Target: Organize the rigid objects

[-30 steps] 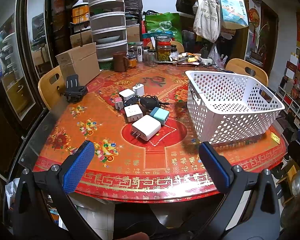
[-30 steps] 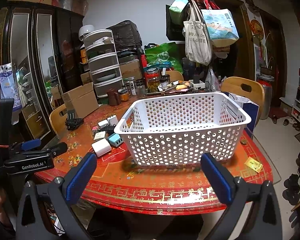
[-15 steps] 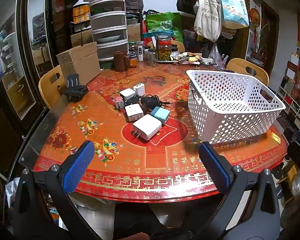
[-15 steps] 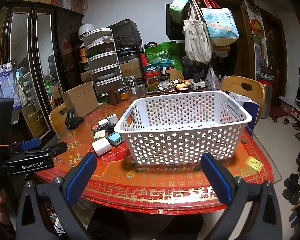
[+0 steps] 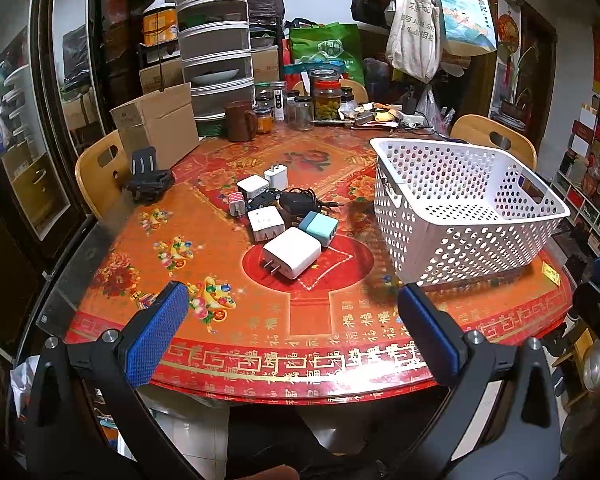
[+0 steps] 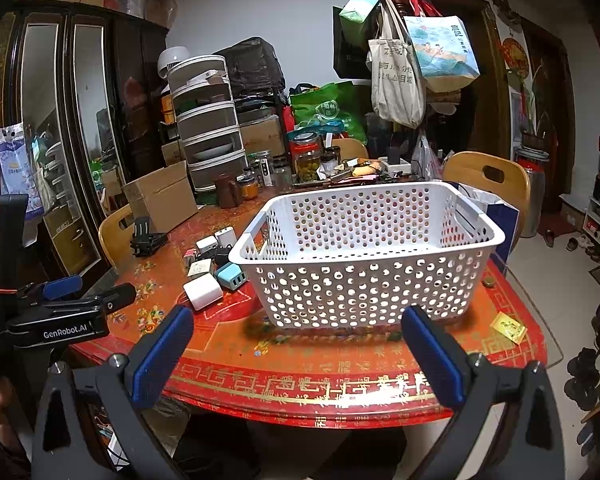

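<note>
Several plug chargers lie in a cluster mid-table: a large white charger (image 5: 291,258) nearest, a teal one (image 5: 318,228), a white square one (image 5: 265,222), a black adapter with cable (image 5: 298,200). A white perforated basket (image 5: 472,236) stands empty to their right; it also shows in the right wrist view (image 6: 364,280). My left gripper (image 5: 292,332) is open and empty over the table's near edge, short of the chargers. My right gripper (image 6: 296,348) is open and empty in front of the basket. The left gripper's body (image 6: 56,320) shows in the right wrist view.
The round table (image 5: 340,340) has a red patterned cover. A black phone stand (image 5: 148,180) and a cardboard box (image 5: 156,124) sit at the left; jars, a brown mug (image 5: 240,120) and clutter line the back. Wooden chairs stand around. A gold packet (image 6: 508,326) lies at the right edge.
Both views have shifted only slightly; the right gripper has edged a little closer to the basket. Nothing on the table has moved.
</note>
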